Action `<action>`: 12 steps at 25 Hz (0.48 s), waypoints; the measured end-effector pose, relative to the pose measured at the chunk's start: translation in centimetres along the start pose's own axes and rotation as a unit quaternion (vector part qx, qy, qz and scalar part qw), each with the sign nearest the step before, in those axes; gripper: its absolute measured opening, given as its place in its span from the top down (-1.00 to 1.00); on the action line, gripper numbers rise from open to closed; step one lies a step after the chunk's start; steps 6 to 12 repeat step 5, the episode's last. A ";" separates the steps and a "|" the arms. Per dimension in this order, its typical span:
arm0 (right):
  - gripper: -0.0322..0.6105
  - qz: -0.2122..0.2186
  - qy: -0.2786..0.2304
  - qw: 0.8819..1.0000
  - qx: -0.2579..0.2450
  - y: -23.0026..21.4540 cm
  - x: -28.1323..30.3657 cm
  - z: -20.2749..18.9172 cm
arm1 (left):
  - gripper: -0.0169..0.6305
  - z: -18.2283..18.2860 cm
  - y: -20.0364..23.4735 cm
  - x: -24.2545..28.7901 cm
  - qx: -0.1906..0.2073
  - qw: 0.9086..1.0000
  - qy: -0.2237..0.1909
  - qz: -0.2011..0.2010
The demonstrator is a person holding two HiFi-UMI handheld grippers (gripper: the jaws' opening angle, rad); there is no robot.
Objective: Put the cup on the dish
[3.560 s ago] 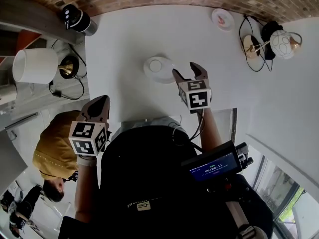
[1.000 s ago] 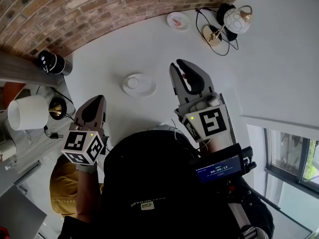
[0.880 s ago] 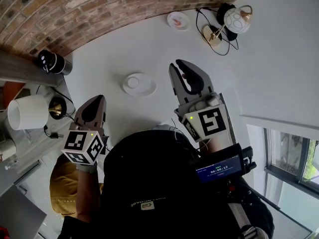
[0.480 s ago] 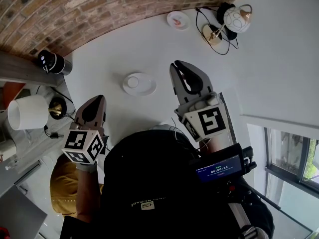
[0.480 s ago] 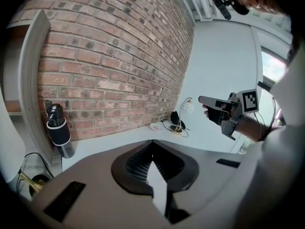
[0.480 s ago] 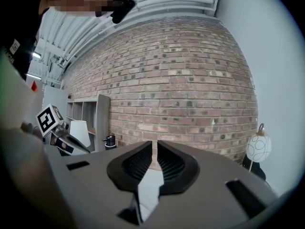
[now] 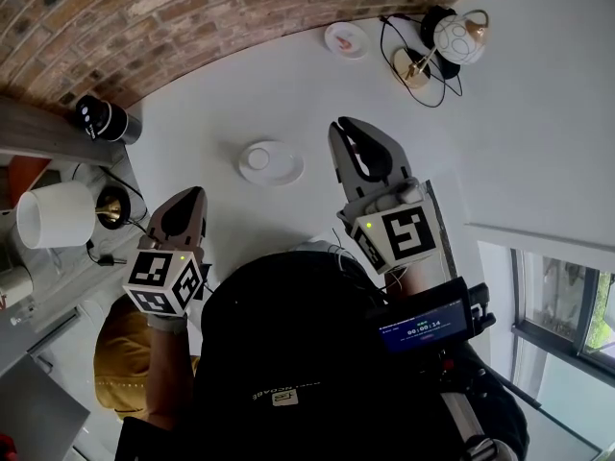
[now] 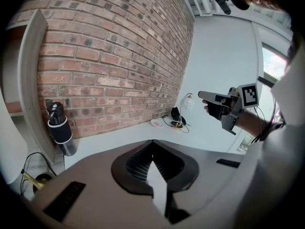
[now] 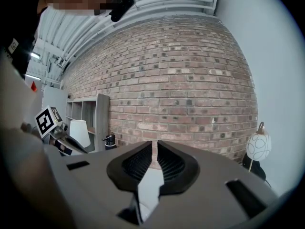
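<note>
A small white cup (image 7: 257, 158) stands on a white dish (image 7: 282, 171) on the white table (image 7: 221, 104). My right gripper (image 7: 348, 123) hovers raised to the right of the dish, apart from it, its jaws shut with nothing between them (image 9: 154, 143). My left gripper (image 7: 192, 193) hangs near the table's front left edge, below and left of the dish, also shut and empty (image 8: 152, 143). Neither gripper view shows the cup or the dish.
A second small pinkish dish (image 7: 346, 38) and a globe lamp (image 7: 452, 36) with its cable sit at the far right by the brick wall. A black bottle (image 7: 104, 118) stands at the far left. A white lampshade (image 7: 56, 214) is off the table's left side.
Since the earliest frame my right gripper has lifted away from the dish and its jaws have come together. The cup stays on the dish. The left gripper has hardly moved.
</note>
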State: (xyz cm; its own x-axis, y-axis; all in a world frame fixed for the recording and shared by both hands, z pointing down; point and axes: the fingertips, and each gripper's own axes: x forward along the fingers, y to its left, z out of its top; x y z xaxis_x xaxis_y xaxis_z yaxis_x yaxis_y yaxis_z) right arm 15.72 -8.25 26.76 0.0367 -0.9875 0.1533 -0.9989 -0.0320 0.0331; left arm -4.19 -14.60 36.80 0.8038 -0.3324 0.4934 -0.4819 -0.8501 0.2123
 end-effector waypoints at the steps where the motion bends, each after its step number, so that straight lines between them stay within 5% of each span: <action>1: 0.78 0.000 -0.002 1.000 0.000 0.0 0.0 0.1 | 0.93 -0.1 0.0 0.0 -0.001 1.000 0.001 0.000; 12: 0.78 -0.001 -0.002 1.000 -0.004 0.1 0.1 0.3 | 0.93 0.0 0.1 0.0 -0.002 1.000 0.000 0.001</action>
